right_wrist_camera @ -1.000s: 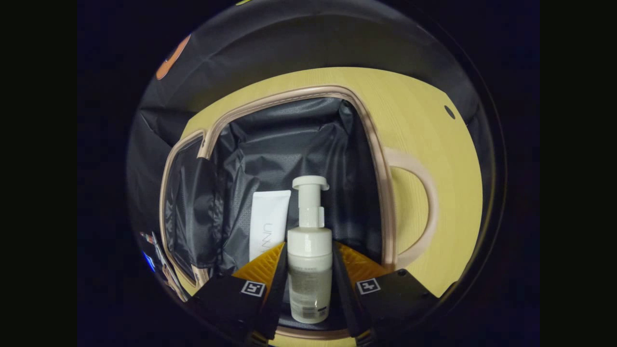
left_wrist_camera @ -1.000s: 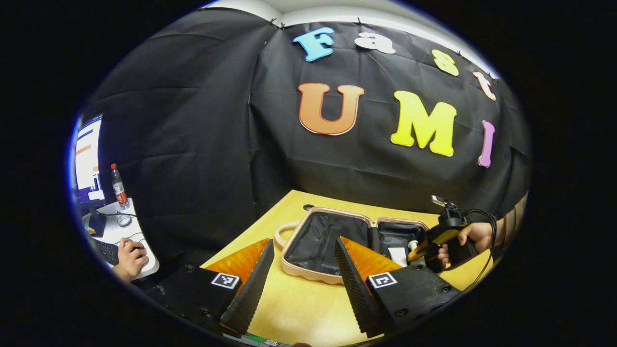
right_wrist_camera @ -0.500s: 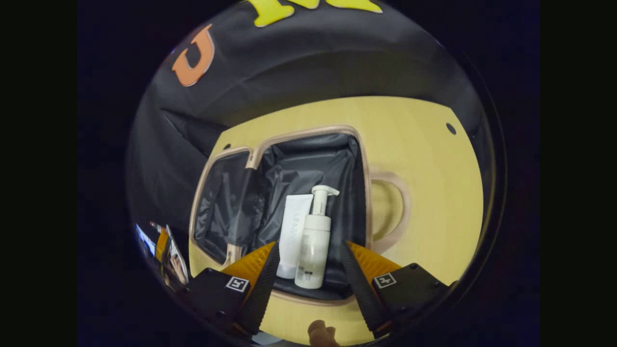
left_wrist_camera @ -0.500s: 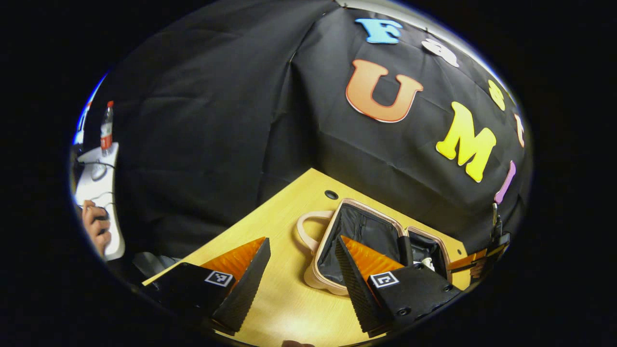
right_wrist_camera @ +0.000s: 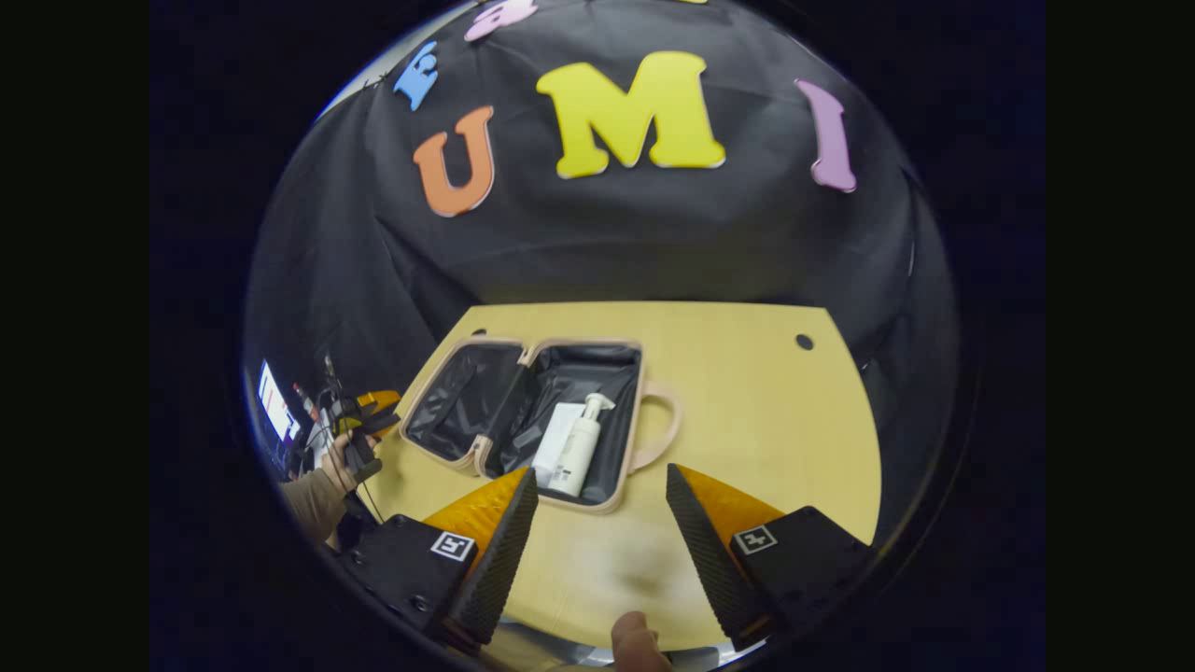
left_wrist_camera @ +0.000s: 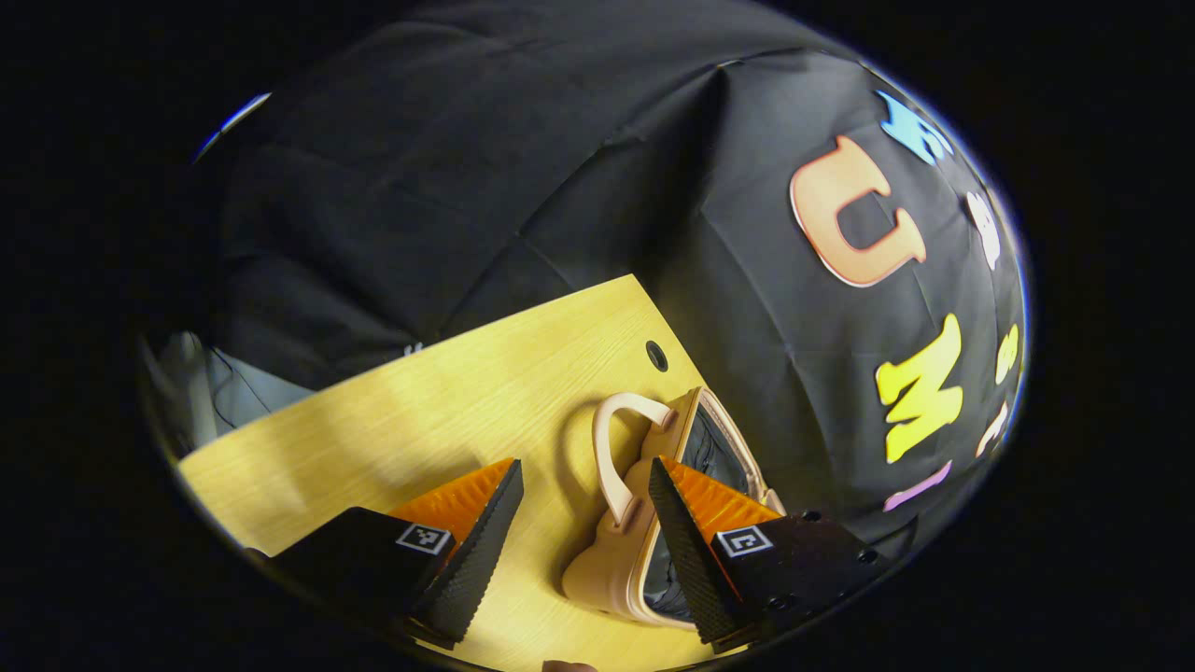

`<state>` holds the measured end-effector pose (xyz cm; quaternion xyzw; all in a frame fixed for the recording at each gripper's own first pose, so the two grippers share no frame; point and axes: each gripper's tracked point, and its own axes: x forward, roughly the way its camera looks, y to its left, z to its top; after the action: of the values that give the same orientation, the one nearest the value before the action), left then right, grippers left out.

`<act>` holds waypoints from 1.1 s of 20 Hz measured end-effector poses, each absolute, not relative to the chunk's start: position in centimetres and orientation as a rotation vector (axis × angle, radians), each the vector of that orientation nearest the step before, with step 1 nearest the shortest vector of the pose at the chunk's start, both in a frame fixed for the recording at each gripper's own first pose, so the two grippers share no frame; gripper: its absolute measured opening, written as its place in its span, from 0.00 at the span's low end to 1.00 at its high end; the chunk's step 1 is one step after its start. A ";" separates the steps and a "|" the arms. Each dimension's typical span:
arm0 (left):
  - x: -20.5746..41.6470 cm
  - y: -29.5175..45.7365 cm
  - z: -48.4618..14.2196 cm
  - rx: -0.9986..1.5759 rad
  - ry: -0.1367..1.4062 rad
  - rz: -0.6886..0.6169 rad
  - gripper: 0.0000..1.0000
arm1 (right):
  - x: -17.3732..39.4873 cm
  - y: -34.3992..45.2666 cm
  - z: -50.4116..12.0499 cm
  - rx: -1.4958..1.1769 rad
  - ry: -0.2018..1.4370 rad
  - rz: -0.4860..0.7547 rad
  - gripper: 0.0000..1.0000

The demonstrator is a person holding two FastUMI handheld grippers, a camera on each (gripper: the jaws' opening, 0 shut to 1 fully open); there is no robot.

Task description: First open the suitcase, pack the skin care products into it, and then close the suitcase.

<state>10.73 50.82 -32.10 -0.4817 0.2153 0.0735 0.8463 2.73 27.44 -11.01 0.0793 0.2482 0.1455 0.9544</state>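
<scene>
Left gripper view: the left gripper [left_wrist_camera: 583, 523] is held wide open with nothing between its fingers. It hangs low over the table [left_wrist_camera: 420, 411], close to the handle end of the case [left_wrist_camera: 607, 569]. The handle [left_wrist_camera: 611, 448] arches up between the 2 fingers but neither finger touches it. A strip of dark lining shows past the rim, so the case is open on this side.

Right gripper view: the right gripper [right_wrist_camera: 602, 523] is also spread wide and empty, standing back over bare table, well apart from the case [right_wrist_camera: 523, 411]. The case lies flat with both halves open. In the half nearer the handle [right_wrist_camera: 658, 429] lie 2 products side by side: a tube [right_wrist_camera: 551, 439] and a pump bottle [right_wrist_camera: 577, 448], touching or nearly so. The other half holds nothing that I can make out. At the left edge a hand [right_wrist_camera: 327, 476] holds the left gripper [right_wrist_camera: 369, 415] near the far half; its opening cannot be told from here.

Assessment: opening is done. Packing appears done, since no product is seen on the table. Closing is left. The lid half has not been raised.
</scene>
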 end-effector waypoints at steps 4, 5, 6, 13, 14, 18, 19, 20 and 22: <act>12.4 50.2 -33.8 -1.142 0.471 0.143 0.88 | -1.3 22.0 -3.6 0.040 0.302 0.169 0.81; 13.0 49.9 -33.8 -1.196 0.467 0.121 0.99 | -2.3 20.9 -1.9 0.020 0.255 0.134 0.81; 13.3 49.8 -34.3 -1.247 0.480 0.137 0.83 | -3.5 19.9 -0.4 0.008 0.216 0.093 0.82; 15.6 48.5 -34.9 -1.433 0.532 0.135 0.13 | -8.9 16.0 0.5 -0.059 0.138 -0.070 0.80; 15.6 48.6 -34.7 -1.435 0.543 0.129 0.12 | -9.4 15.4 0.1 -0.057 0.141 -0.090 0.80; 14.9 49.0 -34.0 -1.365 0.574 0.155 0.05 | -9.5 12.8 -0.8 -0.011 0.149 -0.160 0.80; 14.8 48.9 -33.7 -1.332 0.591 0.174 0.05 | -9.6 12.1 -0.8 0.017 0.148 -0.166 0.80; 14.8 49.0 -33.2 -1.288 0.599 0.189 0.12 | -9.7 11.5 -0.8 0.033 0.141 -0.170 0.80; 15.3 49.0 -30.7 -1.192 0.584 0.195 0.03 | -9.9 9.8 -0.8 0.048 0.126 -0.187 0.80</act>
<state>15.28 49.01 -30.73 -0.5524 0.2706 0.0905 0.7832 -9.90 9.79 -0.80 0.0238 0.0628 -0.0935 0.9934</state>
